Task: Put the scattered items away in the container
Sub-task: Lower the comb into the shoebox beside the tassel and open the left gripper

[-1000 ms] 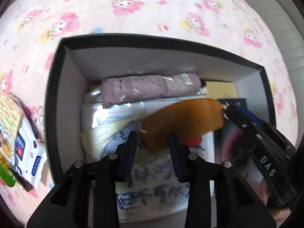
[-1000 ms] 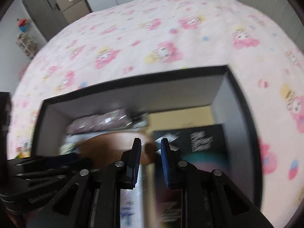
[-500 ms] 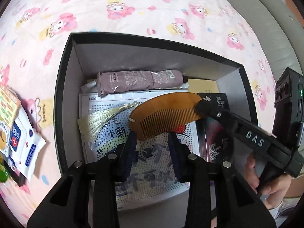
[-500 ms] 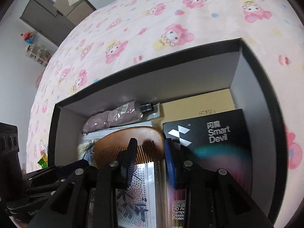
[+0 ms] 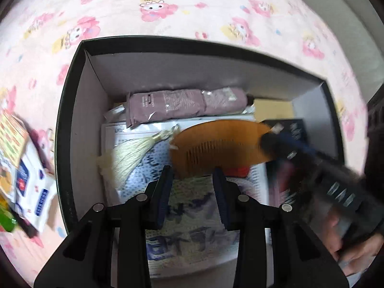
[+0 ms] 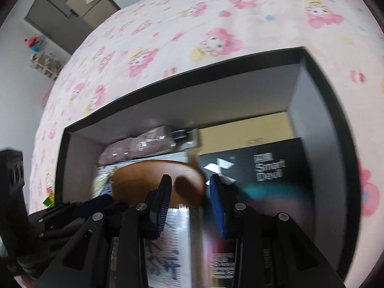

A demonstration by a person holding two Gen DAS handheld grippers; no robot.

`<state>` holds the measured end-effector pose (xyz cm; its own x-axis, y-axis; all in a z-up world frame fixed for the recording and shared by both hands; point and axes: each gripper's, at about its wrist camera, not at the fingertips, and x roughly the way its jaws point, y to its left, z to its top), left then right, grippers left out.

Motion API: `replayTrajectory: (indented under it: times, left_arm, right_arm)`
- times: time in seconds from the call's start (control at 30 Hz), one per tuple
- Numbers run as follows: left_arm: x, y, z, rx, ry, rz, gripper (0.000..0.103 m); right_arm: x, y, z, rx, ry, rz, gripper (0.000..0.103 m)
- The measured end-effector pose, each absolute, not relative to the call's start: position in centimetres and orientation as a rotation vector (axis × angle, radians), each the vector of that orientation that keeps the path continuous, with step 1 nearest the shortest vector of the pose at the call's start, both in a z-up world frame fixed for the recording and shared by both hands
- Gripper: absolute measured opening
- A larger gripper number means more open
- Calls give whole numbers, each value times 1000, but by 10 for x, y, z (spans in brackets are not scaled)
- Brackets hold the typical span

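Note:
A black box [image 5: 69,120] with a grey inside stands on the pink bedspread. In it lie a mauve pouch [image 5: 184,104], a printed packet [image 5: 192,216], a black "Smart Devil" box [image 6: 264,168] and a brown wooden comb [image 5: 216,148] with a pale tassel [image 5: 134,153]. My left gripper [image 5: 192,189] hovers open and empty over the printed packet, just short of the comb. My right gripper [image 6: 190,199] is open right over the comb's right end [image 6: 187,187], not holding it; it shows blurred in the left wrist view [image 5: 283,144].
Outside the box on the left lie a white-and-blue packet [image 5: 31,192], a yellow-orange packet [image 5: 12,139] and something green [image 5: 6,218]. A tan carton [image 6: 244,132] lies at the box's back right. A dark cabinet [image 6: 55,21] stands beyond the bed.
My right gripper's jaws have opened wider and the comb now lies in the box. The left gripper has held its place above the box.

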<state>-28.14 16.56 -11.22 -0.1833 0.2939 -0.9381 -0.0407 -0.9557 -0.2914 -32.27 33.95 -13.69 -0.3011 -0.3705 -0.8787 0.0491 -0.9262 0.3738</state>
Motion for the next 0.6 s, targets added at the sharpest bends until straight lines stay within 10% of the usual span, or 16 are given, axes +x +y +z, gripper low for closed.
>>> replayTrajectory:
  times: [0.6]
  left_arm:
    - [-288, 157, -116, -1850, -316, 2226, 35]
  right_arm:
    - [-323, 335, -138, 1672, -513, -2281, 31]
